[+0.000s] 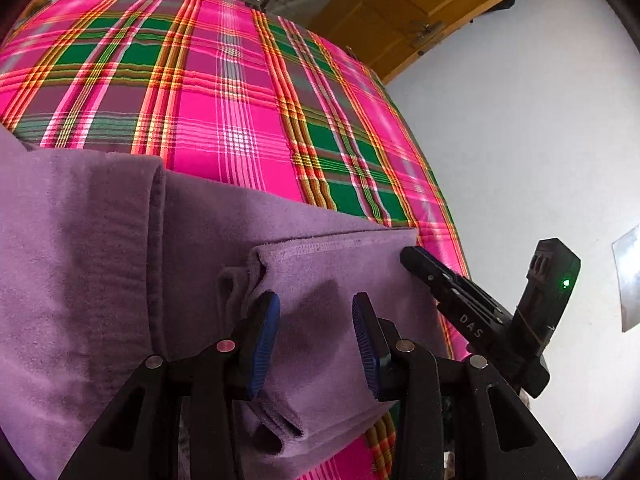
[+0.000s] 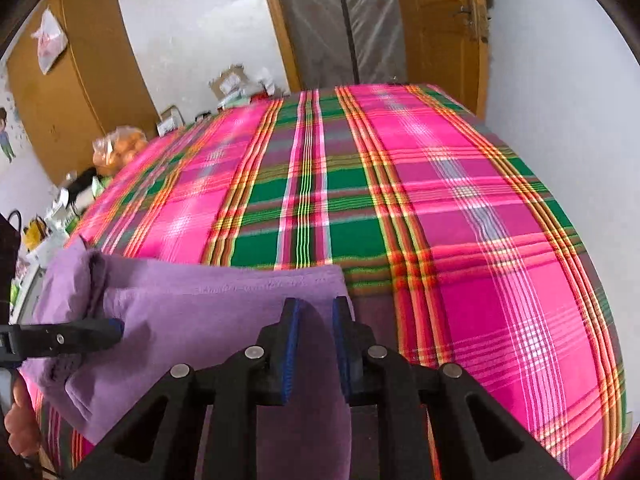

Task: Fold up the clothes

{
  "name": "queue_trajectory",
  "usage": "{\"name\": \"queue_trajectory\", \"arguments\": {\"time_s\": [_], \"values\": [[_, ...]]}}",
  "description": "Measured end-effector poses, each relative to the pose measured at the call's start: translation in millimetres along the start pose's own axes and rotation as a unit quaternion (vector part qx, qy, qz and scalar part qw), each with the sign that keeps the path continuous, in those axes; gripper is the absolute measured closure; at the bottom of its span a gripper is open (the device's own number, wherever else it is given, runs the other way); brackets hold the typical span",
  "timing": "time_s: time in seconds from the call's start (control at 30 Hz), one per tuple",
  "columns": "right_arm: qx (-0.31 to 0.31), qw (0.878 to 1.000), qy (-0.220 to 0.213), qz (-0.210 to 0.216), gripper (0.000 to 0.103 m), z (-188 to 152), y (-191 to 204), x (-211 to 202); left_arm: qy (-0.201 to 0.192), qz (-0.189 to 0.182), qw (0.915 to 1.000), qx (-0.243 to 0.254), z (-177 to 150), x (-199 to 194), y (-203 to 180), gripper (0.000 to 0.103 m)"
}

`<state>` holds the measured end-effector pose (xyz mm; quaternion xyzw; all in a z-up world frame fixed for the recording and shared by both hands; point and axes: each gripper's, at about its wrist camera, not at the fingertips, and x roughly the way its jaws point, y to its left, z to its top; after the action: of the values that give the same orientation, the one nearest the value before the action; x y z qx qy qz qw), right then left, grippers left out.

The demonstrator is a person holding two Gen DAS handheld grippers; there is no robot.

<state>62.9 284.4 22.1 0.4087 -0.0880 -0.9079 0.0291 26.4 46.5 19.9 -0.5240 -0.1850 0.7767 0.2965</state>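
**Purple garment gripped at the near edge of the plaid bed**

A folded purple garment [image 1: 100, 248] lies along the near edge of a bed covered in a bright pink, green and orange plaid sheet [image 1: 224, 92]. Both handheld grippers bear on the same stretch of cloth.

The left gripper [image 1: 316, 320] has a thick bunch of folded layers between its blue pads [image 1: 264, 336], and the pads press against the fabric on both sides, so it is grasping the garment with its jaws set fairly wide. The right gripper [image 2: 314, 320] sits at the garment's right corner, its jaws drawn close together and pinching a thin fold of the purple cloth. In the left wrist view its black finger touches the garment's hemmed corner.

A wooden door [image 2: 444, 12] stands beyond the bed, and a bag of oranges [image 2: 120, 152] sits among clutter to the left.
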Motion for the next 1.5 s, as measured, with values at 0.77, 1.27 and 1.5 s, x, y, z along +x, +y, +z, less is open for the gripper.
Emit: {"name": "queue_trajectory", "arguments": {"time_s": [0.77, 1.27, 1.5], "values": [[0.016, 0.999, -0.032, -0.005, 0.082, -67.4, -0.8, -71.8, 0.000, 0.037, 0.9988, 0.032, -56.1, -29.3, -26.8, 0.063], [-0.012, 0.998, -0.054, 0.035, 0.080, -66.6, 32.6, -81.3, -0.017, 0.002, 0.9998, 0.012, -59.3, -58.8, -10.4, 0.063], [-0.083, 0.994, 0.013, 0.073, 0.079, -72.5, 77.7, -33.5, -0.056, -0.007, 0.9980, -0.030, -53.2, -87.7, 31.2, 0.063]]}}
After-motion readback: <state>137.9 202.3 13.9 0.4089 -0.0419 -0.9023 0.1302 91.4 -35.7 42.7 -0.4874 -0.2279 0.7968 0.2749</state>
